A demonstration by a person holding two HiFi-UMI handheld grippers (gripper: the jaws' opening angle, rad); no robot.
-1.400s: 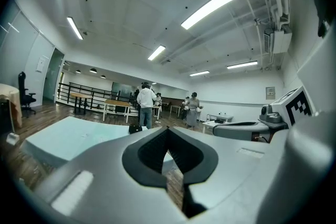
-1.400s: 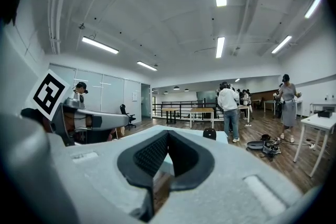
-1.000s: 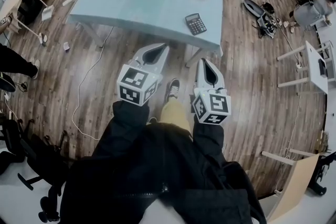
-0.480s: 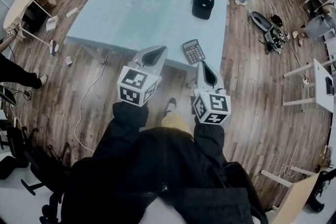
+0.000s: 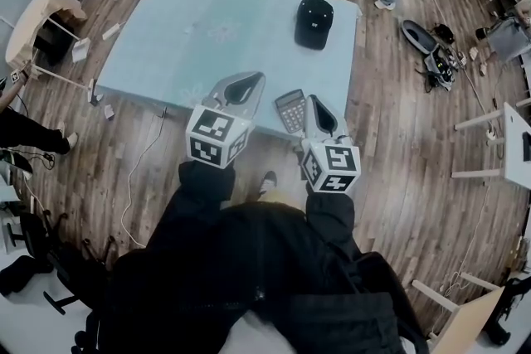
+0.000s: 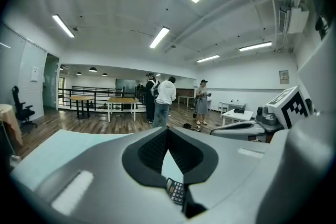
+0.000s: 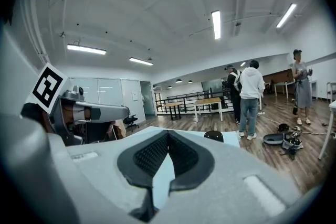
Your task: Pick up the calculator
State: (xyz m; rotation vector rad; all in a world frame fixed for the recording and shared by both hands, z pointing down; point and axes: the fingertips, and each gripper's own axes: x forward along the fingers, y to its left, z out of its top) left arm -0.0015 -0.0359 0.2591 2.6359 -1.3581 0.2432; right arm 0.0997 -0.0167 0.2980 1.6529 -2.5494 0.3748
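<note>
Calculator (image 5: 290, 110) lies flat at the table's (image 5: 166, 37) near edge, toward the right corner; a black cap (image 5: 314, 21) sits near the far right corner. I have the left gripper (image 5: 239, 83) and the right gripper (image 5: 319, 104) flanking the calculator. Both have jaws closed together with nothing between them.

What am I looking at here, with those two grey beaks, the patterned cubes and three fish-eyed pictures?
No robot here: a person holds a two-jaw gripper in each hand, the left gripper and the right gripper; the patterned cubes belong to them. The downward picture comes from a camera on the person's head. The other two come from cameras riding on each gripper, looking along its jaws. On the pale blue table lie a calculator and a black cap. Both grippers are shut and hold nothing.
</note>
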